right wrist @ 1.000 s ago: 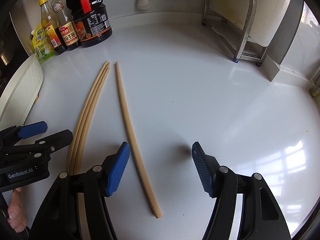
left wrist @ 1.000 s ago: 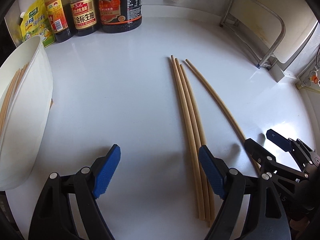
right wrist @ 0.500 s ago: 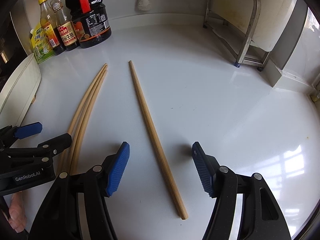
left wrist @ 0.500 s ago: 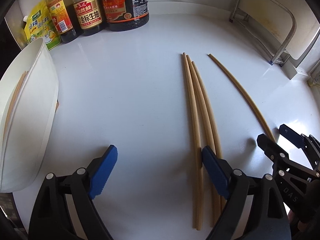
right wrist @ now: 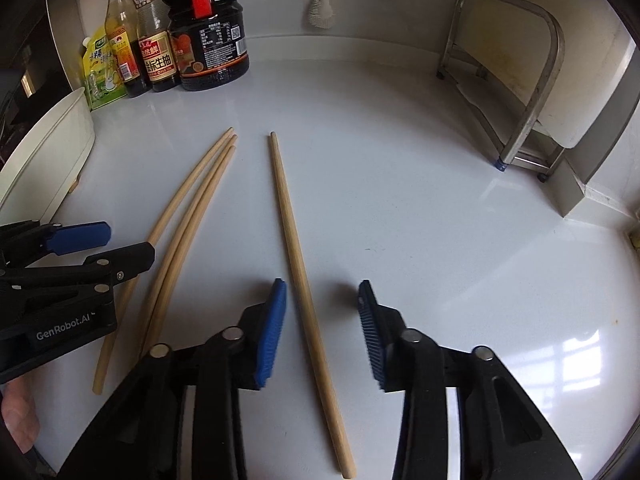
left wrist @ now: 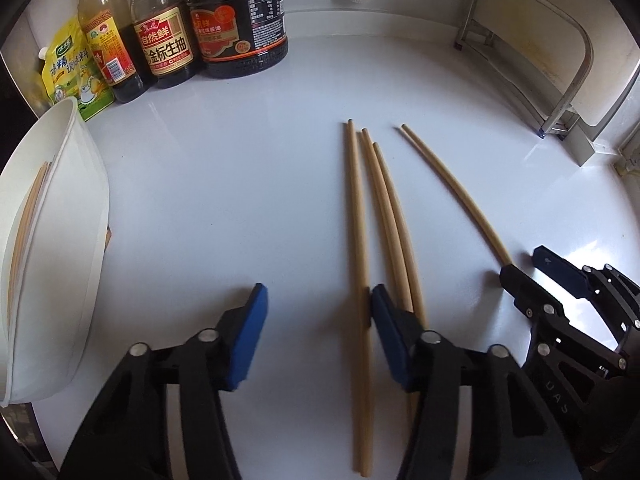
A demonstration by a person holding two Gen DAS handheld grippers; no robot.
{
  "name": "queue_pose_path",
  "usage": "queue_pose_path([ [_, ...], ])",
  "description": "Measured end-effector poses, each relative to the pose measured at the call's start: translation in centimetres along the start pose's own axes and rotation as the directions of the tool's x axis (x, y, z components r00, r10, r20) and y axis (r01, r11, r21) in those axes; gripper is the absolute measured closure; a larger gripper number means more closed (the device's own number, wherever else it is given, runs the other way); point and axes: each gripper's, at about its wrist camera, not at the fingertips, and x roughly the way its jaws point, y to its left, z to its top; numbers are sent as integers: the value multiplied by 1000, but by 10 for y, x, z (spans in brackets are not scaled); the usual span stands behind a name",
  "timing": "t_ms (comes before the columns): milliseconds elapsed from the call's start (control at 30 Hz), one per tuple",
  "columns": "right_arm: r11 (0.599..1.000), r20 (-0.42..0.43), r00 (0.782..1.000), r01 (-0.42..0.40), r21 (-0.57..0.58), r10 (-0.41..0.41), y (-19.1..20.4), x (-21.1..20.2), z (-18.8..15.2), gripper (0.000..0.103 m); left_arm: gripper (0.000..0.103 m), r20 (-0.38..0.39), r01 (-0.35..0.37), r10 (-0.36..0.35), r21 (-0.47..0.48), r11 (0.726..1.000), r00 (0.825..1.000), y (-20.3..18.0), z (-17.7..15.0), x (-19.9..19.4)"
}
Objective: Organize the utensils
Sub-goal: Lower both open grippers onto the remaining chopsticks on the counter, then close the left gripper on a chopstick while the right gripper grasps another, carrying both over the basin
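Three wooden chopsticks lie side by side on the white counter; they also show in the right wrist view. A fourth chopstick lies apart to their right, also seen in the left wrist view. My left gripper is open, low over the counter, with the leftmost chopstick just inside its right finger. My right gripper is open and straddles the single chopstick. A white holder at the left has chopsticks in it.
Sauce bottles and a yellow pouch stand at the back left. A metal rack stands at the back right. A white brush hangs on the back wall. Open counter lies right of the chopsticks.
Both grippers have narrowed but stay open. The left gripper shifted so one chopstick lies between its fingers. The right gripper moved so the single chopstick lies between its fingers.
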Motion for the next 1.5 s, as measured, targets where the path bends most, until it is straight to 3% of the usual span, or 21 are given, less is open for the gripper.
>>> queue_pose_path([
  [67,1000,-2,1000,-2,-21,2,5,0,1,95,80,-2,12,-12,7,1000,1000,-1,1,0],
  [133,999,-3,1000,2,-36,-2,9,0,1,96,95,-8,24,-24,8,1000,1000,-2,1,-1],
  [367,995,-21,998,-58,79,60,-2,-7,-1,97,96,-48,72,-72,-12,997,996,7,0,-7],
  [700,981,55,989,-143,133,137,23,-61,28,97,96,31,96,-95,-40,995,995,54,15,-64],
  [1000,964,108,962,-258,67,250,110,-81,91,97,96,135,39,-23,-111,993,991,147,32,-114],
  [1267,932,60,930,-361,-38,363,217,-60,135,97,96,111,-41,64,-201,979,992,241,26,-117],
  [1500,901,-36,904,-428,-72,426,293,-28,152,97,96,52,-69,85,-259,964,995,297,17,-94],
])
